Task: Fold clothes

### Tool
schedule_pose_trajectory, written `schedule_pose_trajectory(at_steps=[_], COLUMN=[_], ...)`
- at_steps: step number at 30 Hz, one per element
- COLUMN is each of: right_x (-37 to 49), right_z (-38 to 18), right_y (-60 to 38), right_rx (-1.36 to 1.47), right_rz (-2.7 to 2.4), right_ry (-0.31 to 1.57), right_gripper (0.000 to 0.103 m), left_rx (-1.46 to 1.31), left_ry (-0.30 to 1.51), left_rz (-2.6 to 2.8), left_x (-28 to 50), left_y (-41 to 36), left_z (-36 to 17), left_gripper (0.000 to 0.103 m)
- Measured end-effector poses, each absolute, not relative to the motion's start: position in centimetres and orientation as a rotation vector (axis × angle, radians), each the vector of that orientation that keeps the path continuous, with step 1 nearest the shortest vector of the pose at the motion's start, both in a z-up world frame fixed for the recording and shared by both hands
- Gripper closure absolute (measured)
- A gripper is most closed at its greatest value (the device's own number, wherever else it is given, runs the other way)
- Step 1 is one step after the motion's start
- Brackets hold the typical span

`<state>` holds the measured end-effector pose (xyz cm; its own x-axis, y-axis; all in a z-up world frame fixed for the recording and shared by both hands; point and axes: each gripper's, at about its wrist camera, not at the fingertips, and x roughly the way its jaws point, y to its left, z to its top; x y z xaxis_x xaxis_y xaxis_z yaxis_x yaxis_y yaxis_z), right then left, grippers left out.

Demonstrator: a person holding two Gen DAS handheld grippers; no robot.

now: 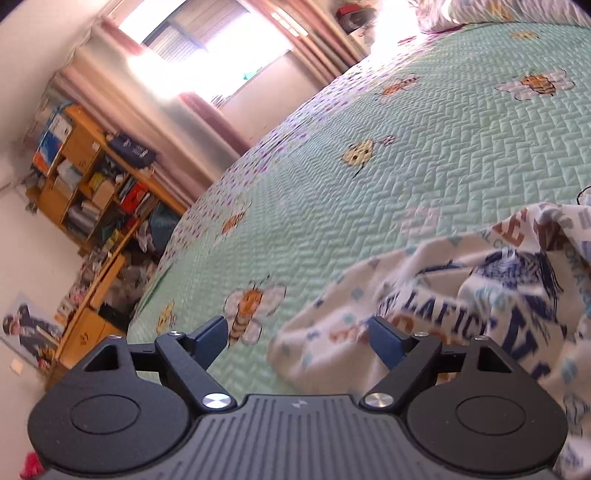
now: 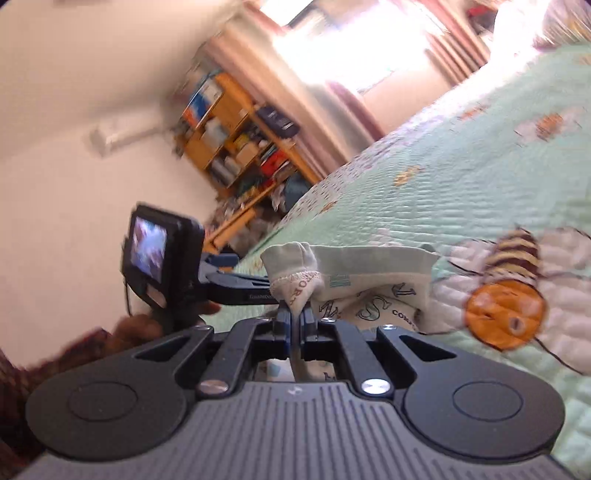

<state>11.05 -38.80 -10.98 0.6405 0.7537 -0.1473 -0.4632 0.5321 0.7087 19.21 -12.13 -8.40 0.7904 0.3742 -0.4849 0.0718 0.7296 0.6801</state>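
A white garment with blue and brown printed letters (image 1: 461, 295) lies crumpled on the bed's green quilt (image 1: 406, 166). My left gripper (image 1: 299, 338) is open just above the quilt, with the garment's edge at its right finger. My right gripper (image 2: 294, 321) is shut on the garment's cuffed hem (image 2: 295, 273) and holds it up off the quilt (image 2: 443, 166). The rest of the garment (image 2: 373, 291) trails to the right behind the fingers. The left gripper with its camera screen (image 2: 155, 254) shows at the left of the right wrist view, held by a hand.
The quilt has a bee pattern (image 2: 506, 288) and a flowered border. A cluttered wooden bookshelf and desk (image 1: 92, 192) stand beyond the bed's left edge. Curtains and a bright window (image 1: 207, 48) are behind. Pillows (image 1: 498, 14) lie at the far end.
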Motion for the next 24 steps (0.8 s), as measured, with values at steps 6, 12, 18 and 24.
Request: schedule_pose_trajectory(at_steps=[6,12,18,24], right_x=[10.0,10.0,9.8,10.7], right_z=[-11.3,-9.0,-6.1,-7.7], right_y=[-44.3,-46.3,-44.4,-43.4], right_rx=[0.835,0.747,0.544,0.578], right_rz=[0.627,0.511,0.474,0.442], right_ry=[0.416,0.367,0.365,0.533], right_gripper=[0.098,0.098,0.101,0.079], left_rx=[0.882,0.876,0.985,1.078], left_ry=[0.659,0.683,0.688,0.661], left_rz=[0.094,0.044,-0.052,-0.124], left_x=[22.3,22.7,19.2,13.5], left_y=[-15.3,-15.4,-15.9,-16.2], left_z=[-11.8,-13.2,-14.8,-16.2], left_gripper=[0.017,0.022,0.082,0.103])
